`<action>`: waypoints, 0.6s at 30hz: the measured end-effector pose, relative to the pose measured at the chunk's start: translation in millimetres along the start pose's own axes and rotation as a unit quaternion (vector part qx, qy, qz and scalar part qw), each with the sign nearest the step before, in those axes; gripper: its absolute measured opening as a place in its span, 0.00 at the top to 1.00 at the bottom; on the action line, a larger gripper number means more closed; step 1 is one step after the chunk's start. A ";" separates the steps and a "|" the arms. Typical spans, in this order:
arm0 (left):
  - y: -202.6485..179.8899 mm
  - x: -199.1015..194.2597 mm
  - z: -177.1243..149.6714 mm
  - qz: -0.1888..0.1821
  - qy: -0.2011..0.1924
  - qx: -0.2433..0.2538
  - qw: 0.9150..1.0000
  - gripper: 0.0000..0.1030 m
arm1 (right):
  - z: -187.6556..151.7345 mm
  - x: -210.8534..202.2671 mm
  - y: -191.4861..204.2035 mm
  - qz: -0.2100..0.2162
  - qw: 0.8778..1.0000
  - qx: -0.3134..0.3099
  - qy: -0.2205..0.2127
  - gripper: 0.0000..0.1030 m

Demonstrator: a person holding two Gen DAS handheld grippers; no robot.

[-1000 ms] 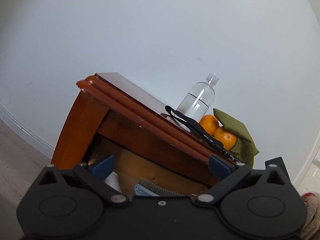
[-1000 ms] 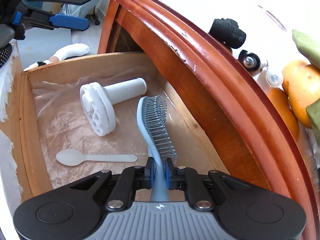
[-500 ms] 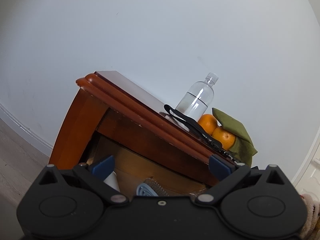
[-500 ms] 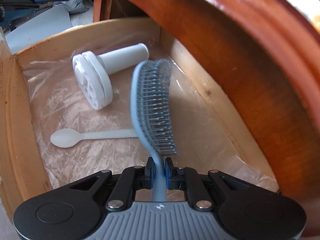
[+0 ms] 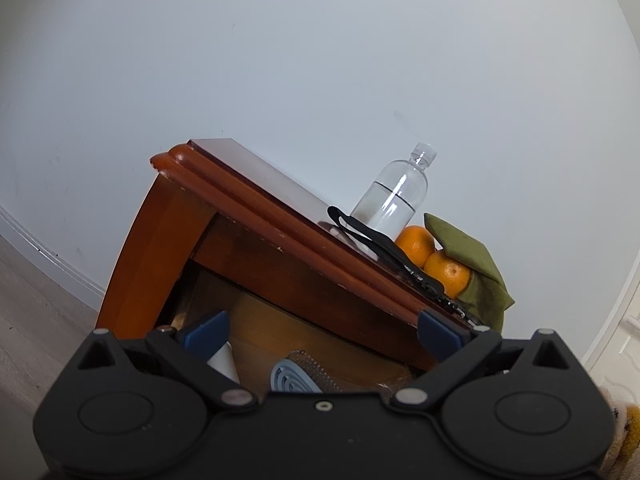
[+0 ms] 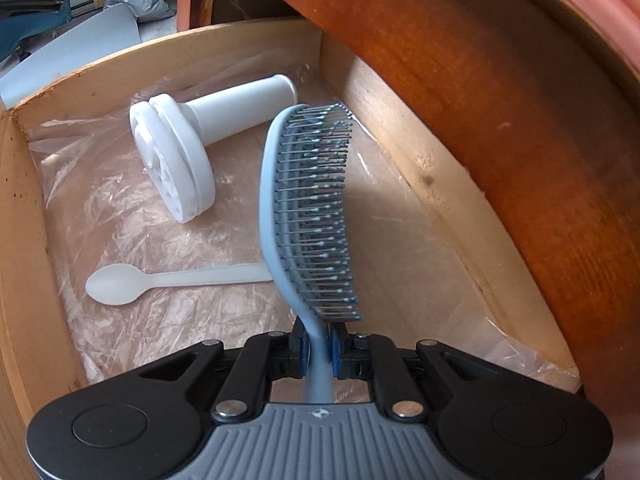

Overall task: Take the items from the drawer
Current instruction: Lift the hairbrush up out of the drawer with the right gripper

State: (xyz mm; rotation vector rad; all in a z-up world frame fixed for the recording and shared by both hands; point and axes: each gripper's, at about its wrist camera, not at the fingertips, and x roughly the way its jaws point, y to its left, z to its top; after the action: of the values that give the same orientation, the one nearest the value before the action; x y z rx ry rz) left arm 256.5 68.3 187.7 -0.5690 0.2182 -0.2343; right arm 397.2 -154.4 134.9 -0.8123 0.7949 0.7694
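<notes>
Right wrist: right jaws clench curved blue bristled hairbrush (image 6: 308, 216); left jaws released.

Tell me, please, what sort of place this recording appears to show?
Probably a room in a home: a wooden side table stands against a plain wall, carrying a water bottle and oranges, and its open drawer holds a hairbrush and a plastic spoon.

The drawer (image 6: 24, 208) is open from above at its left and near side; the tabletop edge (image 6: 500, 92) overhangs its right. On the floor, a white roller (image 6: 188, 148) and spoon (image 6: 132, 282) lie left, with bare liner (image 6: 412, 264) to the right
</notes>
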 end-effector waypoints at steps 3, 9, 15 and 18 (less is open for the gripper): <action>-0.7 0.3 -0.7 0.004 -0.003 0.001 1.000 0.02 | -4.6 -2.4 6.5 -0.008 1.000 -0.018 -0.010 0.88; -1.0 0.4 -1.9 0.008 -0.004 0.000 1.000 0.02 | -14.6 -9.8 27.6 -0.050 0.996 -0.079 -0.011 0.89; -1.8 -0.5 -3.1 0.012 -0.008 -0.001 1.000 0.02 | -18.3 -24.3 42.4 -0.098 0.988 -0.116 -0.024 0.89; -3.1 -1.2 -2.8 0.017 -0.008 -0.004 1.000 0.02 | -19.8 -31.1 48.7 -0.114 0.986 -0.123 -0.024 0.89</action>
State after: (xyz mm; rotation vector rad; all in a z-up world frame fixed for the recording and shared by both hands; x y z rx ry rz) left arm 254.1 64.6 187.3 -0.5744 0.2135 -0.1956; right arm 336.2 -156.9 136.4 -1.0814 0.5584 0.6861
